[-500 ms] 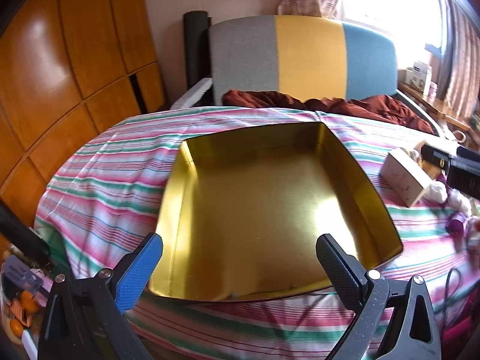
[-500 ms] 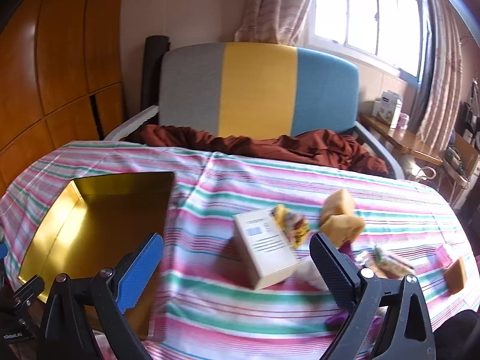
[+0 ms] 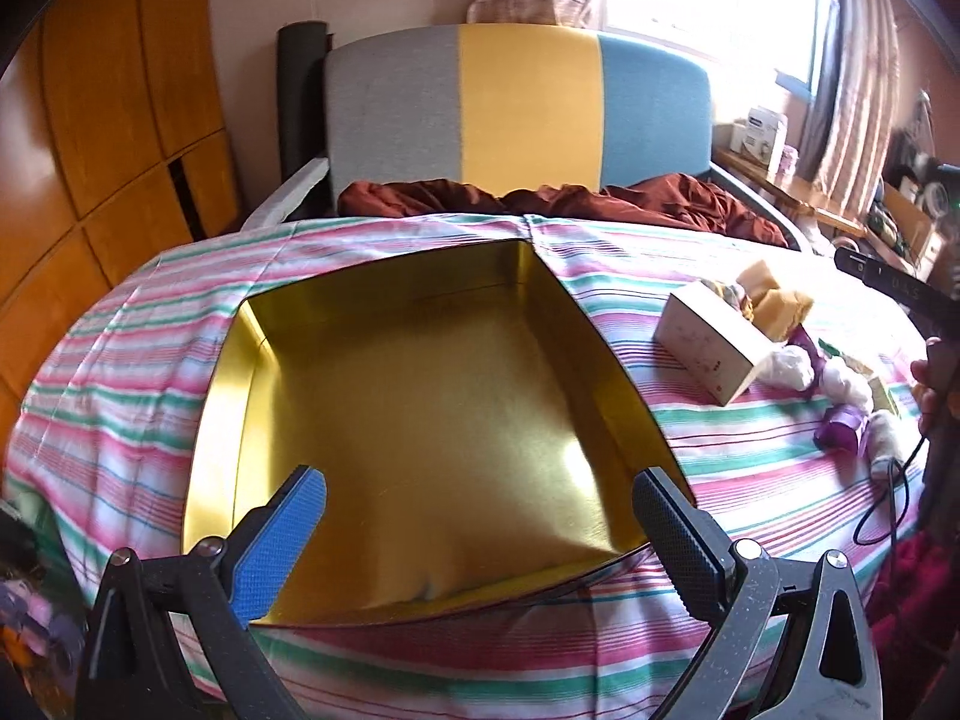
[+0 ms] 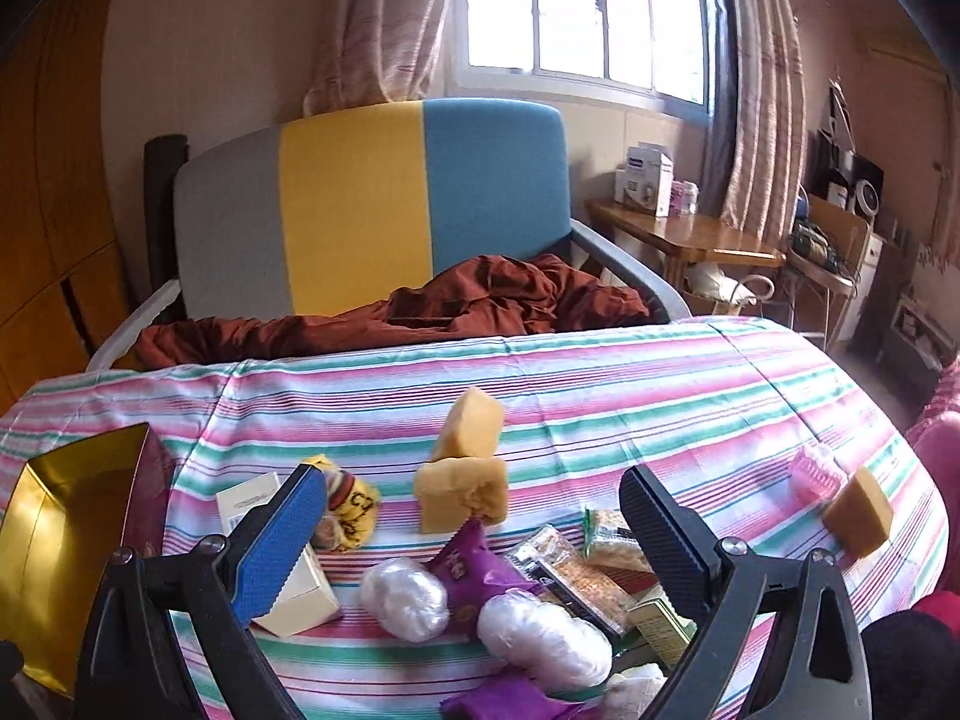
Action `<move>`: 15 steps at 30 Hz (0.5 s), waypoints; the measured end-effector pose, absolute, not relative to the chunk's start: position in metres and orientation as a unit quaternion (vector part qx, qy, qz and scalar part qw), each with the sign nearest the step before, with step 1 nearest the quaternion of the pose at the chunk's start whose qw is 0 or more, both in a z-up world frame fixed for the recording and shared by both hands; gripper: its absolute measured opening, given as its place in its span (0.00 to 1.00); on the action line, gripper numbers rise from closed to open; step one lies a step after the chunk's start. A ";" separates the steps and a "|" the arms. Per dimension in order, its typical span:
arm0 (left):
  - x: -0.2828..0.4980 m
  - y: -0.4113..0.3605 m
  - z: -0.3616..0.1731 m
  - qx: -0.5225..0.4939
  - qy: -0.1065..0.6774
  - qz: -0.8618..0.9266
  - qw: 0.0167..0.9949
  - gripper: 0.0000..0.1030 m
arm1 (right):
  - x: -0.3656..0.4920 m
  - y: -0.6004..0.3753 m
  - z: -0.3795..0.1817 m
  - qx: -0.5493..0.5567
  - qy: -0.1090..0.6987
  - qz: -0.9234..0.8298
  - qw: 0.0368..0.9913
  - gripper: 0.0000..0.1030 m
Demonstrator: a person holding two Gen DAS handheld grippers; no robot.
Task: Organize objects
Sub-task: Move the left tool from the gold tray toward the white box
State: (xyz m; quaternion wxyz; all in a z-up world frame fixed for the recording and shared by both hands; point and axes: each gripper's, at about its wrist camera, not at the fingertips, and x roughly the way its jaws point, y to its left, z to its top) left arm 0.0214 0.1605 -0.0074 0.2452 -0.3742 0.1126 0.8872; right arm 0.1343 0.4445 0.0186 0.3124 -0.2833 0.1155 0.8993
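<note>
A: Two grippers are seen. How are the fingers held?

B: Spread wide on both, nothing pinched. The left gripper is held over the gold tin on the striped tabletop.

A: And the right gripper?

B: Poised above the snack packets, sponges and small box, just beside the tin.
</note>
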 end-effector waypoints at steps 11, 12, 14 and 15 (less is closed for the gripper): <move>0.010 0.231 0.003 -0.411 0.080 0.837 0.351 1.00 | 0.167 0.495 0.014 -0.251 0.260 0.868 0.342 0.97; 0.010 0.241 0.004 -0.408 0.082 0.835 0.360 1.00 | 0.167 0.496 0.014 -0.252 0.262 0.867 0.340 0.97; 0.008 0.262 0.005 -0.410 0.085 0.825 0.379 1.00 | 0.167 0.496 0.014 -0.252 0.266 0.868 0.335 0.97; 0.005 0.277 0.003 -0.420 0.083 0.817 0.386 1.00 | 0.168 0.496 0.014 -0.250 0.267 0.869 0.334 0.97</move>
